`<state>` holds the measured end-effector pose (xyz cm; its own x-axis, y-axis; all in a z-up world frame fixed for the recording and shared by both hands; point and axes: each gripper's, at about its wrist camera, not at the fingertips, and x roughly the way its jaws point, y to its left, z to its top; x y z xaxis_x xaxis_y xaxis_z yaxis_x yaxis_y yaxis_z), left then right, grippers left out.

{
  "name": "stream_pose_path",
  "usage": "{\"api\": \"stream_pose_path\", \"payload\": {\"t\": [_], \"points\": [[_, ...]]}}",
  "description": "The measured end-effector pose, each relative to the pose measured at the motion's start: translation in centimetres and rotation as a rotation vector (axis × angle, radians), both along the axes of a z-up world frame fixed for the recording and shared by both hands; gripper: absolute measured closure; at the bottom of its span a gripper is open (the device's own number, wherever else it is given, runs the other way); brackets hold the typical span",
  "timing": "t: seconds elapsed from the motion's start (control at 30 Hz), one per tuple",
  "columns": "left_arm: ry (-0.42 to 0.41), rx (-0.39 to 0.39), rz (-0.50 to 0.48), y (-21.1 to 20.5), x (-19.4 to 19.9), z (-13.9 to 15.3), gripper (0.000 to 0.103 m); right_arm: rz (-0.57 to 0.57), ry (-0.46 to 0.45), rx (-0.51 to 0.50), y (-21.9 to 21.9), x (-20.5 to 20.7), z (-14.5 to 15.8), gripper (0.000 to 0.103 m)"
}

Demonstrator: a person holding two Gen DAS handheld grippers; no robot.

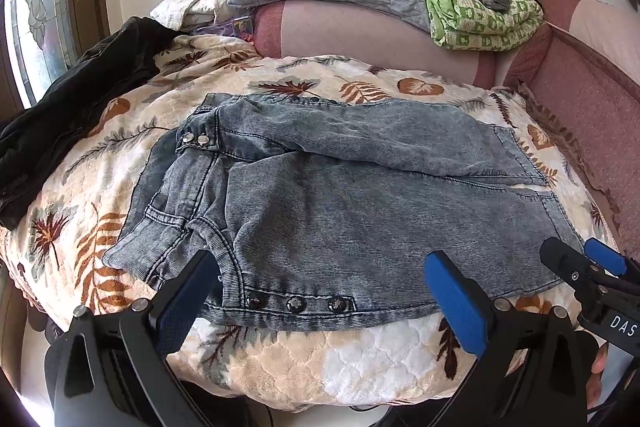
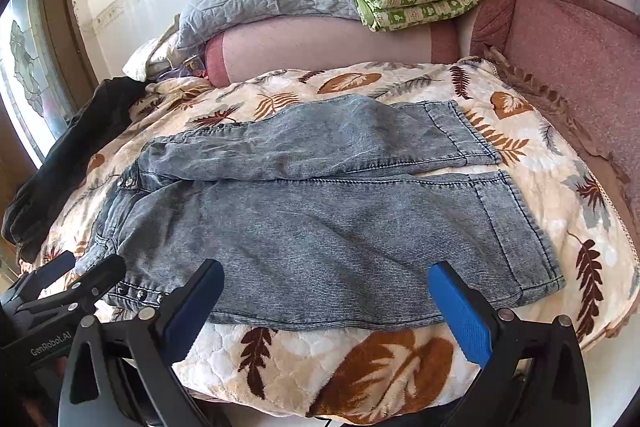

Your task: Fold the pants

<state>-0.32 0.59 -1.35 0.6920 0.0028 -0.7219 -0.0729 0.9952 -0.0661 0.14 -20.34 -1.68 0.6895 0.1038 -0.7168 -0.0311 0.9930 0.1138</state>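
A: Where are the pants point(image 1: 340, 195)?
B: Flat on the bed point(image 1: 304, 359), long axis crosswise; waistband left.
A: And each gripper?
B: Left gripper point(image 1: 320, 291) and right gripper point(image 2: 326, 297) both gape wide, empty, at the near edge; left nearer the waist.

Leaf-print blanket point(image 2: 360, 367), grey pants point(image 2: 320, 227) flat, black garment point(image 2: 60, 167)
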Motion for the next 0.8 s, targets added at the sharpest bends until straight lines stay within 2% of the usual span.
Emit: {"api": "stream_pose_path", "payload": {"t": [0.3, 0.8], "points": [[0.006, -0.017, 0.005, 0.38, 0.09, -0.09, 0.000, -0.006, 0.004, -0.004, 0.00, -0.03, -0.15, 0.000], [-0.001, -0.002, 0.016, 0.60, -0.02, 0.10, 0.000, 0.001, 0.009, -0.008, 0.39, 0.19, -0.08, 0.000]]}}
